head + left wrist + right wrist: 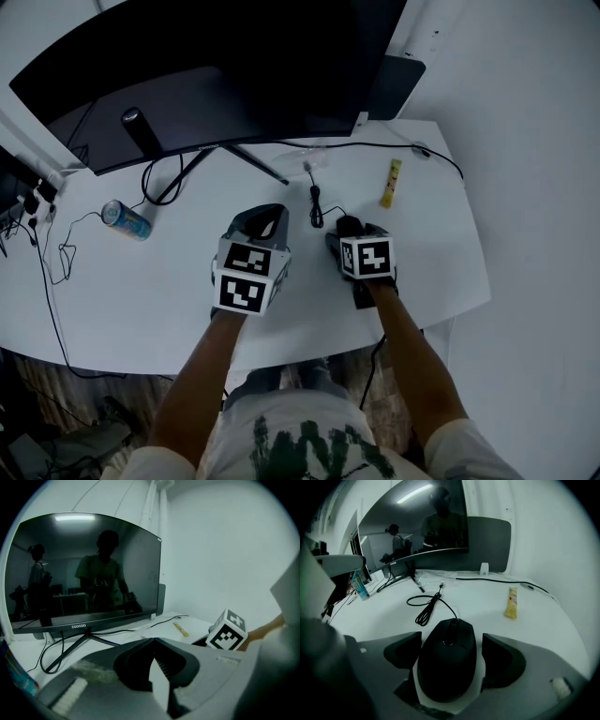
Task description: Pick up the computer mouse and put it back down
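Observation:
A black wired computer mouse [447, 665] lies on the white desk [169, 300], its cord coiled ahead of it [426, 606]. My right gripper [451, 644] straddles it with the jaws wide open. The right finger [504, 660] stands off with a strip of desk showing, and the left finger [404, 649] sits close beside the mouse's side. In the head view the right gripper [352, 234] covers most of the mouse [348, 224]. My left gripper [265, 214] hovers just left of it, jaws closed together and empty, its tips [152, 640] meeting.
A wide curved monitor [216, 66] on a splayed stand fills the back of the desk. A drink can [126, 220] lies at the left, a yellow packet [391, 183] at the right, and cables trail along the back. The desk's front edge [309, 352] is near me.

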A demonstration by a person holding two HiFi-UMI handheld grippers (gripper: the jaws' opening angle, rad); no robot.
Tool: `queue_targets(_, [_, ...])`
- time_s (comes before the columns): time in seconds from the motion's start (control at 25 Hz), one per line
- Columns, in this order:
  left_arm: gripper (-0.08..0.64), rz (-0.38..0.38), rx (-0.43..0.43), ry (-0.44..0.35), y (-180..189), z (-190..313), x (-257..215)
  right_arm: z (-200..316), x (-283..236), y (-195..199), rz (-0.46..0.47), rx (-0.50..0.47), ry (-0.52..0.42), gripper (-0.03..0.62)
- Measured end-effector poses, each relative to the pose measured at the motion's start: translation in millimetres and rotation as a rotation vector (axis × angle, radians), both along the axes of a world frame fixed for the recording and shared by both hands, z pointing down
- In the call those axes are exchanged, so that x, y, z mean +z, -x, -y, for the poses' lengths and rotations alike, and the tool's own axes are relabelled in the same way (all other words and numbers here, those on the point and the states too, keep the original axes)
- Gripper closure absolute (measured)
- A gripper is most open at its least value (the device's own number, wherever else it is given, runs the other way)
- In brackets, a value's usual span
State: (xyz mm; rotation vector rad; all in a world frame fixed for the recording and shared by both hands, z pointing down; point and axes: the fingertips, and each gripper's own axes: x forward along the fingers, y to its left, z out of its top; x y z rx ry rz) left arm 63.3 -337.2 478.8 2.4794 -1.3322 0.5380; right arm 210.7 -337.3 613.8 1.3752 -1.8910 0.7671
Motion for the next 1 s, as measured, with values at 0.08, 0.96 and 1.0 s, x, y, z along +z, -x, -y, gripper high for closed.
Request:
queue_targets(0.08, [0.558, -0.003, -0.003, 0.005, 0.9, 0.8, -0.6, 0.0, 0.8, 0.4, -0.011, -0.002, 0.017, 0.193])
queue_targets(0.96, [0.558, 0.001, -0.023, -0.029, 7.2, -6.6, -18.1, -5.3, -15.9, 5.0, 0.056, -0.010, 0.033, 0.270])
queue_targets(1.0, [0.558, 0.002, -0.026, -0.032, 8.0, -7.3, -19.9, -5.0, -20.7, 6.5, 0.068, -0.012, 0.022, 0.270])
